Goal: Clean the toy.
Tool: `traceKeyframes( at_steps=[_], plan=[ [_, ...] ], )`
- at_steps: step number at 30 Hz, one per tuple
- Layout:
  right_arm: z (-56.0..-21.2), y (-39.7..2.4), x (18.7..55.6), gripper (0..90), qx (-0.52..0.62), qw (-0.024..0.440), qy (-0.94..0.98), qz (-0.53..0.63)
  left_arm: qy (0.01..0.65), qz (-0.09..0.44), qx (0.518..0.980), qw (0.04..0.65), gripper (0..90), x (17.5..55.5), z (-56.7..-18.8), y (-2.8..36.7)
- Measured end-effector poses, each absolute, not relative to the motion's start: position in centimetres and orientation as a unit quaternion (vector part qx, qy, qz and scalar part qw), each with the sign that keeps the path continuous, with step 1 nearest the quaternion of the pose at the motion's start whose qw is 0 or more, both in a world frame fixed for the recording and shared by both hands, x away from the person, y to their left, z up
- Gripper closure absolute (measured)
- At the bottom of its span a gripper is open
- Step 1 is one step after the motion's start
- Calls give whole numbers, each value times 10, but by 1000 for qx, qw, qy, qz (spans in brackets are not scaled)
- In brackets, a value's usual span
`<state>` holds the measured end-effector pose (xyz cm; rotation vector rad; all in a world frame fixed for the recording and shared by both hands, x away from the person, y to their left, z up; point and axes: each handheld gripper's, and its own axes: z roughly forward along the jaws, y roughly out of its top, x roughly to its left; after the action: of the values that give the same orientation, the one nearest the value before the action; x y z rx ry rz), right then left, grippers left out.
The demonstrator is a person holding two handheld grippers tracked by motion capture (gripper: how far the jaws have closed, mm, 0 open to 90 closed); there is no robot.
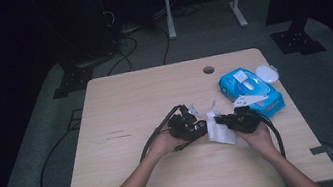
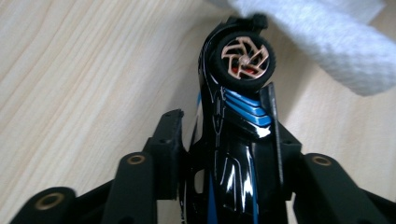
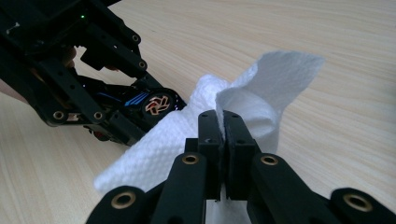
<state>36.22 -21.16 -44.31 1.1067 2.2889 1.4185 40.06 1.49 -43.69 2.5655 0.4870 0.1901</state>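
Right gripper (image 3: 223,140) clenched on white wipe (image 3: 261,88) | left gripper (image 2: 224,135) grasping black toy car (image 2: 236,140) above counter (image 1: 121,110) | wipe touching car's wheel end; wiping seems underway, most bodywork left.

Your grippers: left gripper (image 1: 195,125) and right gripper (image 1: 224,119) both matte black, brass-ringed pivots, black cables trailing; your forearms are bare, no sleeves.

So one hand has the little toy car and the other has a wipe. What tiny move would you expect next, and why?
Probably the right tool slides the white wipe across the toy car by its wheel. The left tool grips the car's glossy black body, the right tool is shut on the wipe, and the wipe's edge already lies against the wheel end.
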Motion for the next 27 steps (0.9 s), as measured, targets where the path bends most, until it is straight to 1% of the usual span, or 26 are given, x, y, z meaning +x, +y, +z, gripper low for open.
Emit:
traceKeyframes(
  at_steps=[3,5,8,11,15,17,23,24,27],
  plan=[
    [-443,-213,362,863,379,109,779,488,168,74,949,257,574,400,-436,15],
    [-442,-214,362,863,379,105,775,494,169,68,943,278,575,399,-434,18],
    [-437,-216,362,863,376,94,766,513,154,89,928,327,575,393,-423,26],
    [-425,-217,359,864,366,95,757,532,134,112,912,371,575,383,-409,36],
    [-408,-214,356,863,350,96,744,561,135,128,885,427,575,373,-397,49],
    [-401,-211,354,864,342,96,742,569,134,139,879,435,576,369,-395,53],
    [-385,-197,347,864,312,97,739,588,125,140,882,433,576,367,-394,58],
    [-383,-195,347,864,306,89,740,593,124,144,884,427,576,367,-395,57],
    [-379,-189,345,864,295,100,746,589,127,142,880,435,577,367,-397,58]
  ],
)
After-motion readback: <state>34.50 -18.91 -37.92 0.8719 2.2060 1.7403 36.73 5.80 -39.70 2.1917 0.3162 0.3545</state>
